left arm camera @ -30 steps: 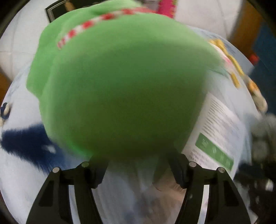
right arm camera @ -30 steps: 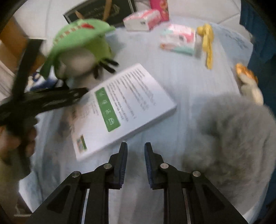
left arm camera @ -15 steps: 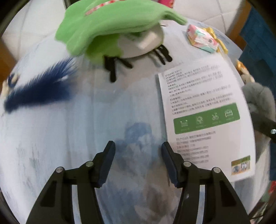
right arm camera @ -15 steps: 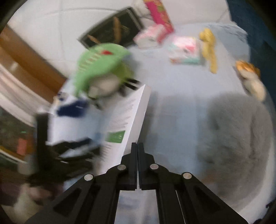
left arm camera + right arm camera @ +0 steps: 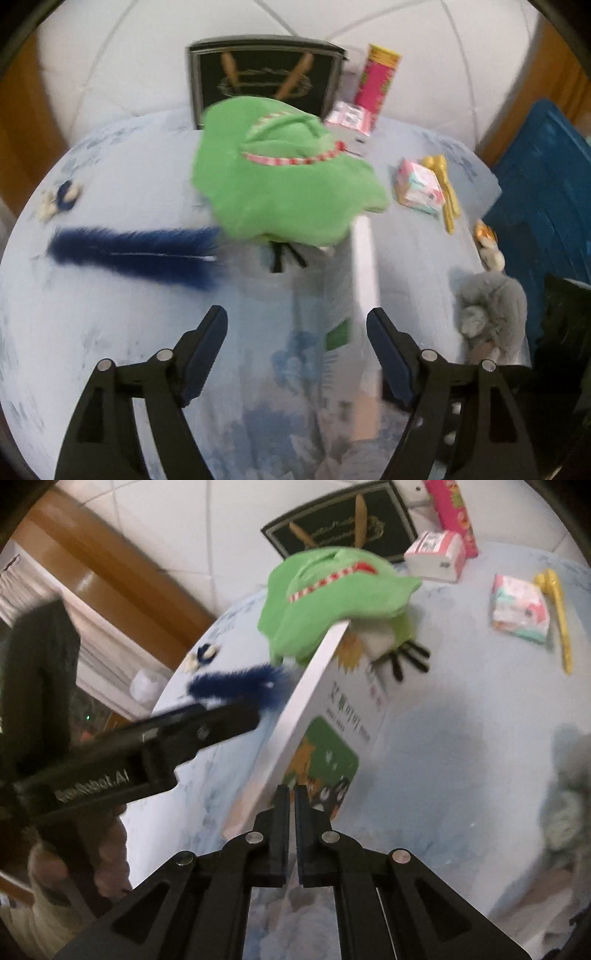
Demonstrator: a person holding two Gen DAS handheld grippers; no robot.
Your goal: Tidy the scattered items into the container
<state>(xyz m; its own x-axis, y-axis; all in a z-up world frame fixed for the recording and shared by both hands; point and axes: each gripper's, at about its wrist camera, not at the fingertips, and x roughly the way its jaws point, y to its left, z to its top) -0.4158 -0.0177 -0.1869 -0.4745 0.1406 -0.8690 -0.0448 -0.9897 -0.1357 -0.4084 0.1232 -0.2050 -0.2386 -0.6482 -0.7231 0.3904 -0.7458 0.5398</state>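
My right gripper [image 5: 290, 805] is shut on the near edge of a flat white box with a green label [image 5: 325, 716] and tilts it up on its side above the pale blue table. The box shows edge-on in the left wrist view [image 5: 364, 273]. My left gripper [image 5: 295, 343] is open and empty just left of the box; it also shows in the right wrist view [image 5: 155, 746]. A green plush toy [image 5: 284, 184] lies behind the box, also seen in the right wrist view [image 5: 332, 598]. A dark blue bin [image 5: 546, 192] stands at the right.
A blue fluffy strip [image 5: 136, 251] lies at left. A grey plush [image 5: 495, 310], tissue packs [image 5: 419, 184], a yellow toy [image 5: 445, 192], a pink tube [image 5: 376, 85] and a dark framed picture [image 5: 262, 77] sit around the table [image 5: 110, 332].
My right gripper has closed on the white box and lifted it from flat to standing on edge. My left gripper released the green plush, pulled back and stays open.
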